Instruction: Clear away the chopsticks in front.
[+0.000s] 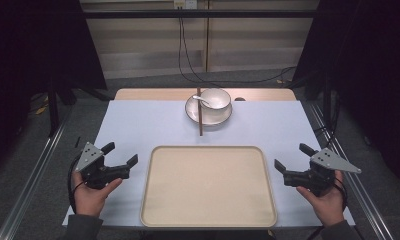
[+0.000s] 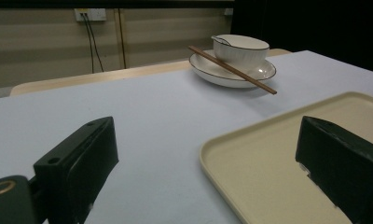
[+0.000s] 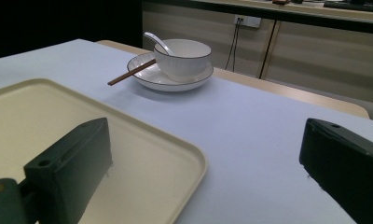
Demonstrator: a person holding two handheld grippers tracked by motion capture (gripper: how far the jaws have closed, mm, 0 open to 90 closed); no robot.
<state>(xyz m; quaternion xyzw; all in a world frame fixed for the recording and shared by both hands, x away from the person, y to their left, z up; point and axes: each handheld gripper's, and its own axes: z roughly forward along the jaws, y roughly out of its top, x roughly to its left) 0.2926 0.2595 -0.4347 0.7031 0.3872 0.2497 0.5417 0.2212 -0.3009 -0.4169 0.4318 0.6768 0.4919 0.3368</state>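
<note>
A white bowl (image 1: 214,98) stands on a white plate (image 1: 208,116) at the far middle of the table, with a spoon (image 1: 201,99) in it. Brown chopsticks (image 1: 200,117) lie across the plate's left side and point toward me. The bowl (image 2: 240,48) (image 3: 183,58), the plate (image 2: 264,72) (image 3: 149,77) and the chopsticks (image 2: 232,70) (image 3: 131,72) also show in both gripper views. A bare beige tray (image 1: 208,185) lies near me. My left gripper (image 1: 121,154) is open, left of the tray. My right gripper (image 1: 292,156) is open, right of the tray. Nothing is between either pair of jaws.
A pale blue sheet (image 1: 148,125) covers the table. Cables (image 1: 185,55) hang down the wall behind it. Dark curtains stand at the far left and right. A metal rail (image 1: 35,170) runs along each side of the table.
</note>
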